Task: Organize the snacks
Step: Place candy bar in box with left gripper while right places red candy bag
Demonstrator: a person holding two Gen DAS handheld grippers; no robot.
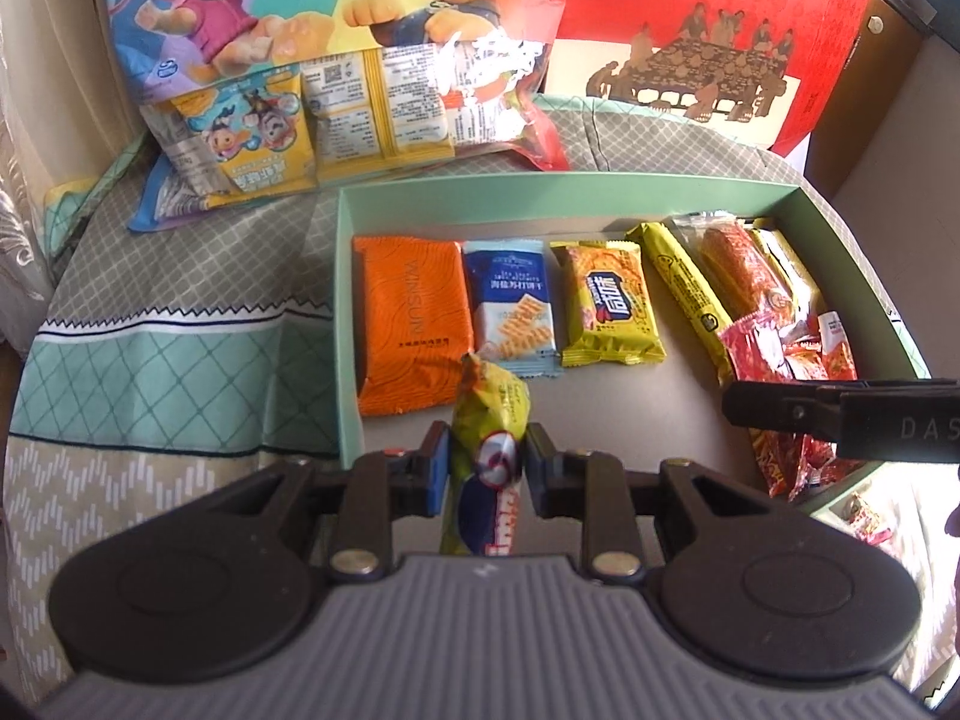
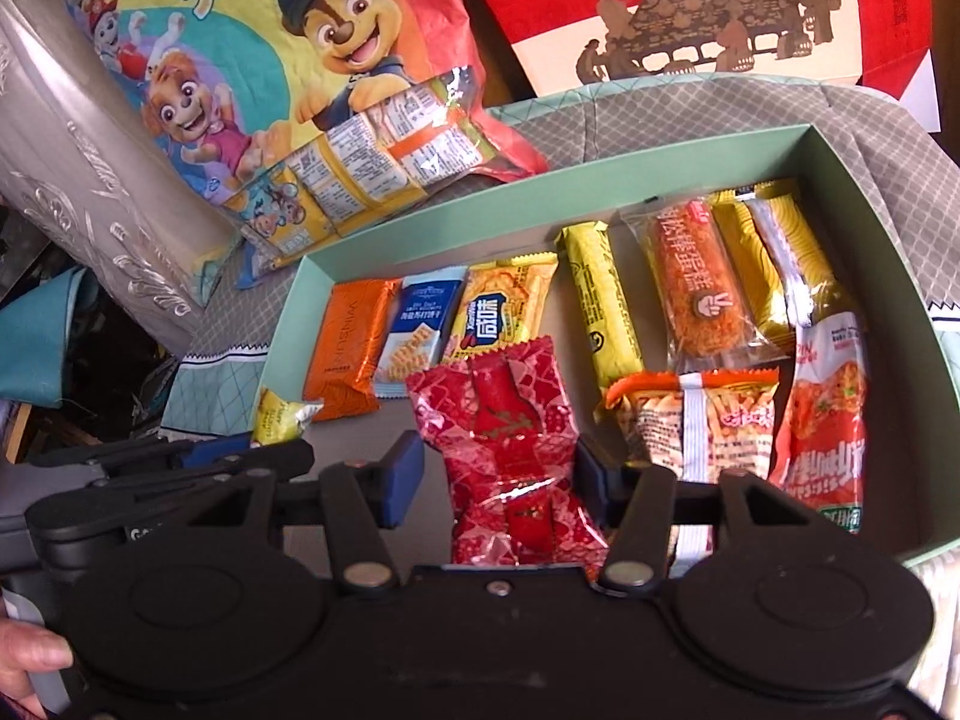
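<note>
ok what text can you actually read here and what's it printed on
"WINSUN": orange packet
"厨味": yellow packet
"DAS", cut off: right gripper, seen from the left wrist
Blue cracker packet, cartoon bag, red noodle packet: print too small or blurred.

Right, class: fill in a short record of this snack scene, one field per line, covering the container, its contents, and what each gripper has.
container: shallow mint-green cardboard box
row inside: flat orange foil packet, blue-and-white cracker packet, yellow biscuit packet
left gripper: shut on a yellow-green wrapped snack
right gripper: shut on a red patterned crinkly packet
behind box: large cartoon-dog snack bag
</note>
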